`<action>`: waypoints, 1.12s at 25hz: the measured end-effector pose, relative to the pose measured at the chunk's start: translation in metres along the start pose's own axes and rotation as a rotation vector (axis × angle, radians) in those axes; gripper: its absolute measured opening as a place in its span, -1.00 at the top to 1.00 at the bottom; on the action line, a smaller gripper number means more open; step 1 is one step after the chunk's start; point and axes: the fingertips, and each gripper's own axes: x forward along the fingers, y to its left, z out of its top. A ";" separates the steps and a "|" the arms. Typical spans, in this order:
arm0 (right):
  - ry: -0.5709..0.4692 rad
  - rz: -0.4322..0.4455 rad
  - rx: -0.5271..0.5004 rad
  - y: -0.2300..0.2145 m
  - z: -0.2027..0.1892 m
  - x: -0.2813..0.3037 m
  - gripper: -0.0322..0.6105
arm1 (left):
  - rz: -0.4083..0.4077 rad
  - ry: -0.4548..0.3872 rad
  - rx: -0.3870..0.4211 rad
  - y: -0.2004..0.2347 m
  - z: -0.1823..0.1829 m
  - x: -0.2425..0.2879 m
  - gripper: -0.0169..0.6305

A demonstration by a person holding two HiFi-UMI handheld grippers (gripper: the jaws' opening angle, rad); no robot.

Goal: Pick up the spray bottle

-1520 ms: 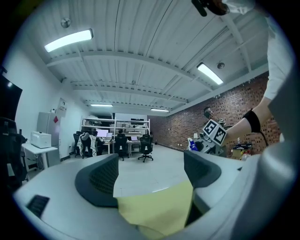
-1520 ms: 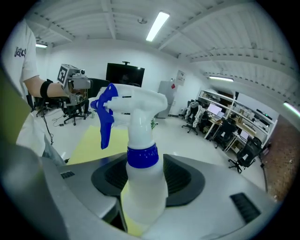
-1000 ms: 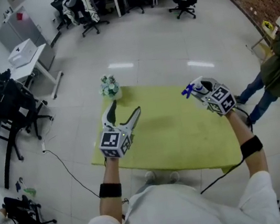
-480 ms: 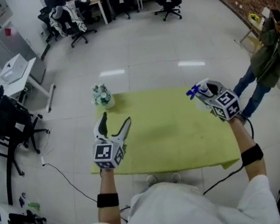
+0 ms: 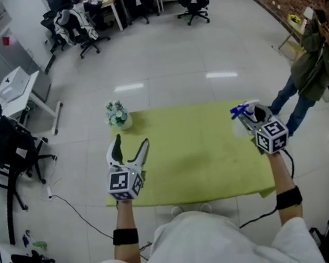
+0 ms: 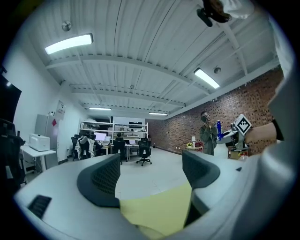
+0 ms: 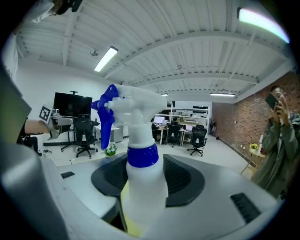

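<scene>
Since your right gripper (image 7: 143, 185) has its jaws clamped on the white body of the spray bottle (image 7: 140, 154), just below the blue collar, the grasp itself looks done. In the head view the bottle sits at the far right corner of the yellow-green table (image 5: 201, 165), upright in the jaws with its blue trigger (image 7: 107, 115) pointing left. It appears to hang above the tabletop rather than stand on it, though its base is hidden in every view, so treat that as a judgement. What is left, if anything, is to carry it clear and hold it steady; nothing else in the task seems outstanding.

Your right forearm reaches straight out from the near right, with the marker cube (image 5: 272, 135) on top of the gripper facing the head camera and the gripper tipped slightly downward. Your left gripper (image 6: 150, 173) is held out level over the left half of the table, its jaws spread wide with nothing between them but a strip of the tabletop. A small potted plant (image 5: 116, 113) stands at the far left corner, well apart from both grippers. A person (image 5: 320, 55) stands off the far right of the table, beyond the bottle.
</scene>
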 end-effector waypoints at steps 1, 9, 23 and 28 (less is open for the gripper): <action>-0.012 -0.015 0.016 0.000 0.000 -0.004 0.24 | 0.000 0.000 0.000 -0.001 -0.001 0.000 -0.37; -0.074 -0.118 0.100 0.015 -0.017 -0.030 0.24 | -0.010 0.019 -0.012 -0.015 -0.017 0.002 -0.37; -0.069 -0.177 0.190 0.046 -0.057 -0.035 0.24 | 0.002 0.059 -0.006 -0.021 -0.048 -0.006 -0.37; -0.067 -0.185 0.211 0.066 -0.069 -0.033 0.24 | -0.002 0.064 -0.012 -0.026 -0.058 -0.010 -0.37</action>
